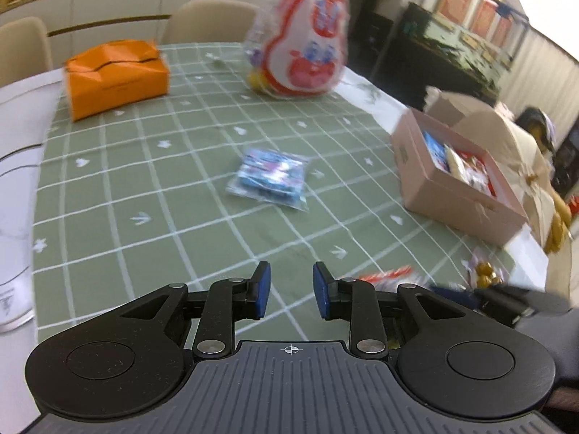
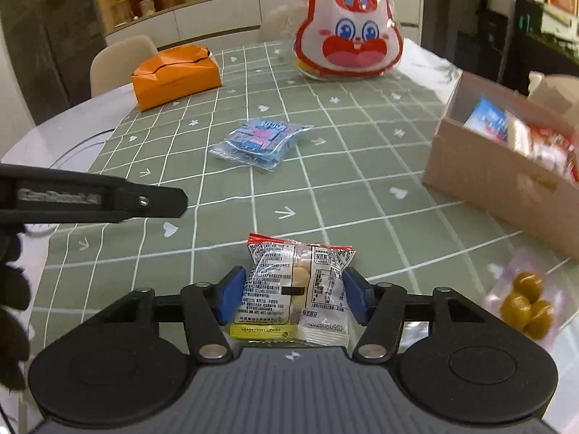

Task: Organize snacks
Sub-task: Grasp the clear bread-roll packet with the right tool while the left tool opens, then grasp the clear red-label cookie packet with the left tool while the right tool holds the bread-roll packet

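Right gripper pinching a clear snack packet with red end seams and printed labels, blue pads pressed against its two sides, the label side turned to the camera and the lower end tucked toward the tool's body. Left gripper narrowly parted, nothing between its blue pads, only the green checked tablecloth below; the red-and-white edge of the pinched packet just beyond its right finger, blurred. Farther across the cloth, near the middle, a blue packet of small wrapped pieces lying flat, well apart from both tools. At the far edge of the table, a big rabbit-faced bag in red and white, standing upright in clear film. To its left, an orange box with a dented top. On the right side, an open pink box already holding several packets in blue, white and red, its lid folded back. Near the right tool, beside the pink box, a clear pouch of yellow-brown balls resting on the cloth, blurred. Behind the table, pale chairs and a white sideboard with ornaments.
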{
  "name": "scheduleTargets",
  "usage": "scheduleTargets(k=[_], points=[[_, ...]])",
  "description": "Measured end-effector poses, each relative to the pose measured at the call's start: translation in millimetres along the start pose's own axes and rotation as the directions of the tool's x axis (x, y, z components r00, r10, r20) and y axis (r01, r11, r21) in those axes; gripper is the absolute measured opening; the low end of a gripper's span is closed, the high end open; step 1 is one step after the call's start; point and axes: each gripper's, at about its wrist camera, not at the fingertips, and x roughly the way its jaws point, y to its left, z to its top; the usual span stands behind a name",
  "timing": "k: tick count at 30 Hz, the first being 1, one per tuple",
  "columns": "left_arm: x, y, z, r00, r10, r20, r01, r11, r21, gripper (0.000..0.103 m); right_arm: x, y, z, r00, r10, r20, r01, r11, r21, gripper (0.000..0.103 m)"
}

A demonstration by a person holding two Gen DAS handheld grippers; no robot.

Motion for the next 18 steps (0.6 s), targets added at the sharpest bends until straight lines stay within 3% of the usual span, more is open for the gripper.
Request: scheduleTargets(k=[5, 9, 10, 12, 15, 18], points=[[13, -42, 0, 0.994, -0.101, -0.045, 0.107, 0.985, 0.139, 0.03, -43, -61, -4, 0.986, -0.143, 0.085, 0.134, 0.986, 0.1, 0.058], [27, -87, -3, 0.967, -0.222, -0.122, 0.246, 0.937, 0.246, 0.03, -67, -113, -24, 0.94, -0.335, 0.068, 0.323, 0.935, 0.145, 0.058], [29, -98, -6, 0.96, -0.241, -0.141, 0.271, 0.925, 0.264, 0.03, -67, -124, -31, 0.919, -0.392, 0.05, 0.382, 0.913, 0.142, 0.058], [33, -111, -11, 0.952, -0.254, -0.169, 0.293, 0.914, 0.28, 0.03, -65, -139, -42, 0.897, -0.441, 0.012, 0.433, 0.886, 0.165, 0.058], [36, -113, -17, 0.949, -0.248, -0.195, 0.293, 0.921, 0.256, 0.03, -60, -150, -56, 0.908, -0.418, -0.035, 0.415, 0.881, 0.229, 0.058], [35, -101, -21, 0.953, -0.218, -0.208, 0.263, 0.94, 0.219, 0.03, -53, -132, -62, 0.937, -0.347, -0.025, 0.345, 0.914, 0.214, 0.058]])
